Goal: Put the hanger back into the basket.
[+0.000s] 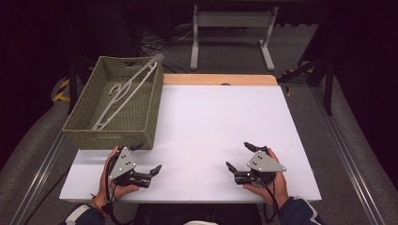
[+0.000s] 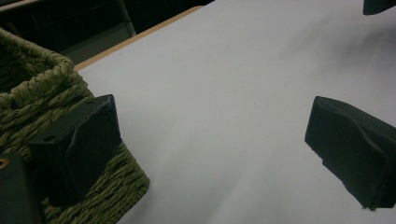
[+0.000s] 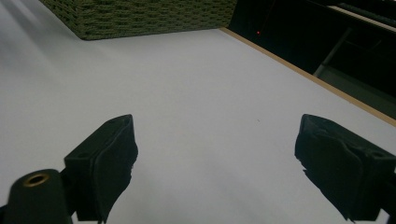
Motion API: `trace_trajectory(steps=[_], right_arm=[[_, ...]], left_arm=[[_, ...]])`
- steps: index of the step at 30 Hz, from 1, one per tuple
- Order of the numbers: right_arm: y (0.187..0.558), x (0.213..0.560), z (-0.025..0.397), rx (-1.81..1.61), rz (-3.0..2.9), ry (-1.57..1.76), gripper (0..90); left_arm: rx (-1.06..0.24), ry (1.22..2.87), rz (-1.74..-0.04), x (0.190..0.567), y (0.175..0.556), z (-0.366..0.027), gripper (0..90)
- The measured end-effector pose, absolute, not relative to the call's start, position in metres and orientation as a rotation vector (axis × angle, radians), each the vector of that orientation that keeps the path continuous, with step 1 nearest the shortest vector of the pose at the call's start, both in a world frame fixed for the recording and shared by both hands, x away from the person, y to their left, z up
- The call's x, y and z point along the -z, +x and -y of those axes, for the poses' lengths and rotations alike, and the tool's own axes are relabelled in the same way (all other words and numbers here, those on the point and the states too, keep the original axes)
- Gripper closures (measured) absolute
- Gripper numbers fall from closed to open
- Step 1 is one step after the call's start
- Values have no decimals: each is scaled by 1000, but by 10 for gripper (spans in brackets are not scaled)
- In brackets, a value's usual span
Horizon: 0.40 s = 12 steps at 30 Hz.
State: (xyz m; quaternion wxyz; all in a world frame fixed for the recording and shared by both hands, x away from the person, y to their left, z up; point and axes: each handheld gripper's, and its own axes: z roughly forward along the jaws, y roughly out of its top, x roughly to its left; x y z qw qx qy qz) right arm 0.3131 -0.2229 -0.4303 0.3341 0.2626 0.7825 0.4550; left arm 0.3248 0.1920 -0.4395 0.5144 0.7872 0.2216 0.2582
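Note:
A green woven basket (image 1: 112, 105) stands on the left of the white table (image 1: 220, 122), and a pale grey clothes hanger (image 1: 124, 91) lies slanted inside it with one end over the far rim. My left gripper (image 1: 148, 158) rests near the table's front edge just in front of the basket, open and holding nothing. In the left gripper view its jaws (image 2: 210, 140) stand wide apart with the basket's corner (image 2: 32, 98) beside the left one. My right gripper (image 1: 238, 155) sits at the front right, open and holding nothing. Its jaws (image 3: 219, 158) are spread over bare table, with the basket (image 3: 140, 16) far ahead.
A wooden strip (image 1: 218, 79) runs along the table's far edge. Behind it a white desk frame (image 1: 232, 28) stands on the grey floor with cables near it. Metal rails (image 1: 349, 159) run on both sides of the table.

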Motion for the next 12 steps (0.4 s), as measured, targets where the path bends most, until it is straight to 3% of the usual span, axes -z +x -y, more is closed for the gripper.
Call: trace_trajectory(steps=[12], right_arm=[[316,432,224,-1176,-2043,694,128]], left_arm=[[-633,1895,-544,441,328,-192,40]])
